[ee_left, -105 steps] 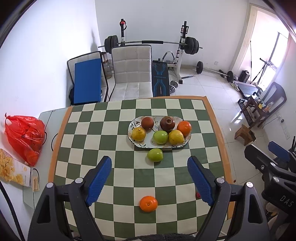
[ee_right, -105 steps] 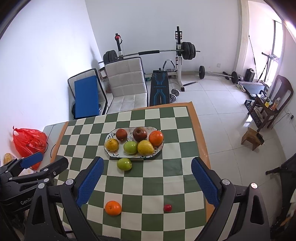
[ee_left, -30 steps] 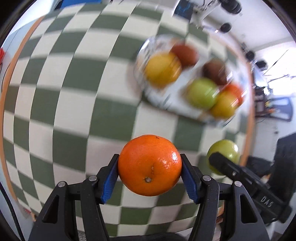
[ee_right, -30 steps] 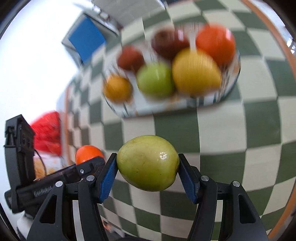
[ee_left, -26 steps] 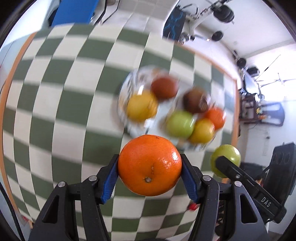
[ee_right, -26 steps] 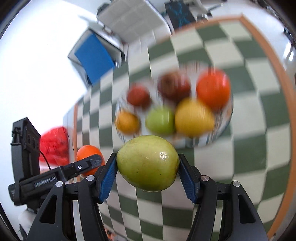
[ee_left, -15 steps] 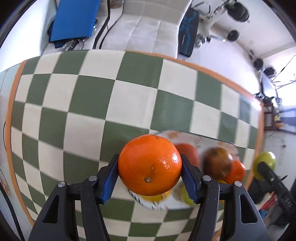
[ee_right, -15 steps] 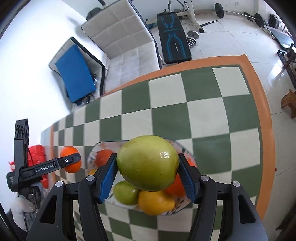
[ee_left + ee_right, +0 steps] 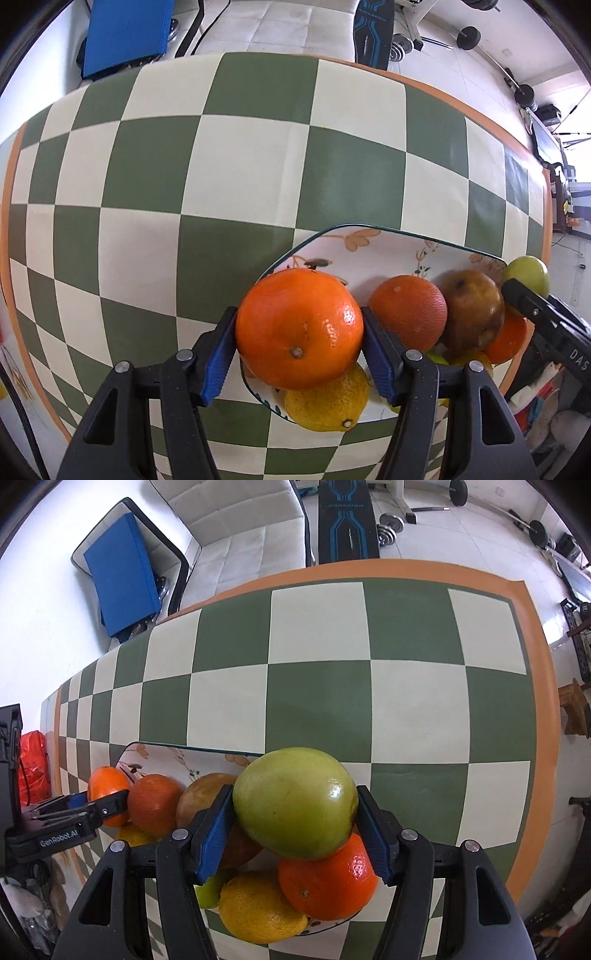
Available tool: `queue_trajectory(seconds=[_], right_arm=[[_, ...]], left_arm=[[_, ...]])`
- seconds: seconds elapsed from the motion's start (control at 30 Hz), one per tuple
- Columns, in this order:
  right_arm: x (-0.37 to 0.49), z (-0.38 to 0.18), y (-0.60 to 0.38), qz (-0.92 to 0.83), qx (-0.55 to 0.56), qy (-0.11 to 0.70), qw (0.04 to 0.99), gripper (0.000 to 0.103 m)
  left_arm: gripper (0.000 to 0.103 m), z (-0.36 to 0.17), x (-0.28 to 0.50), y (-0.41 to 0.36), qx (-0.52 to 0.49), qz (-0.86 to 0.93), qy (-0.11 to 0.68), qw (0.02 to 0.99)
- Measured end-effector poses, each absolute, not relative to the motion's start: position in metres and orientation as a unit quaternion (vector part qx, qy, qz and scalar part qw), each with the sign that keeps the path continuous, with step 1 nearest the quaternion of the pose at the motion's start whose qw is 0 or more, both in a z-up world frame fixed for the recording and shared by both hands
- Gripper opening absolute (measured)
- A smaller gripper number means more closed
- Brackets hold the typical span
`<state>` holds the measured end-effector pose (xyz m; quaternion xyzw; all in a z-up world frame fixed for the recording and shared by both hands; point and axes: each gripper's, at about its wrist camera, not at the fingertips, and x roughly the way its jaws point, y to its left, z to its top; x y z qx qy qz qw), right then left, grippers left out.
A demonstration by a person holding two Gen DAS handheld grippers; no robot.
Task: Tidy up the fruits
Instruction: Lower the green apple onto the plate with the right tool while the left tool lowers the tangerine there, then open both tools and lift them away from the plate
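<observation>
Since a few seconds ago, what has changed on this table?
The left tool took the orange off the cloth, the right tool took the loose green fruit, and both were carried forward over the plate. The fruits already on the plate stayed put.

Left hand-held gripper [image 9: 299,332] clamps orange [image 9: 299,328] above plate [image 9: 369,236].

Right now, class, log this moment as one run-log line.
left tongs: shut on orange | right tongs: shut on green fruit | both over plate
</observation>
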<state>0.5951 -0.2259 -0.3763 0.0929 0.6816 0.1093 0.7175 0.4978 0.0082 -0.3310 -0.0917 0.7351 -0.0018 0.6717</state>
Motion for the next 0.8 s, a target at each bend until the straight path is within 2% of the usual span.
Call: queue_trajectory(seconds=[0.2,0.27,0.4,0.43,0.47,0.5,0.6,0.67,0.8], right_arm=[[0.601,-0.382,-0.229,0.109,0.108,0.696,0.701,0.069],[0.601,-0.381,-0.229,0.109,0.107,0.696,0.701,0.069],[0.597,-0.378,-0.229,0.106,0.105,0.696,0.702,0.071],[0.595,-0.375,-0.228,0.104,0.101,0.694,0.705,0.077],[0.594,-0.372,-0.228,0.101,0.098,0.692,0.708,0.083],[0.592,-0.369,-0.228,0.099,0.096,0.690,0.711,0.085],[0.582,-0.358,-0.226,0.096,0.088,0.678,0.723,0.086],[0.573,-0.349,-0.223,0.090,0.077,0.671,0.732,0.094],[0.549,-0.331,-0.216,0.072,0.036,0.653,0.753,0.095]], left_arm=[[0.062,-0.328,0.503,0.016,-0.111,0.000,0.738,0.666],[0.065,-0.324,0.506,0.018,-0.116,0.003,0.734,0.669],[0.077,-0.310,0.511,0.018,-0.109,0.012,0.719,0.687],[0.088,-0.308,0.512,0.018,-0.107,0.013,0.717,0.689],[0.091,-0.305,0.511,0.019,-0.104,0.014,0.715,0.691],[0.094,-0.302,0.510,0.018,-0.102,0.015,0.713,0.693],[0.095,-0.295,0.504,0.018,-0.088,0.022,0.706,0.703],[0.095,-0.291,0.495,0.018,-0.091,0.023,0.700,0.708],[0.095,-0.279,0.472,0.025,-0.087,0.032,0.682,0.725]])
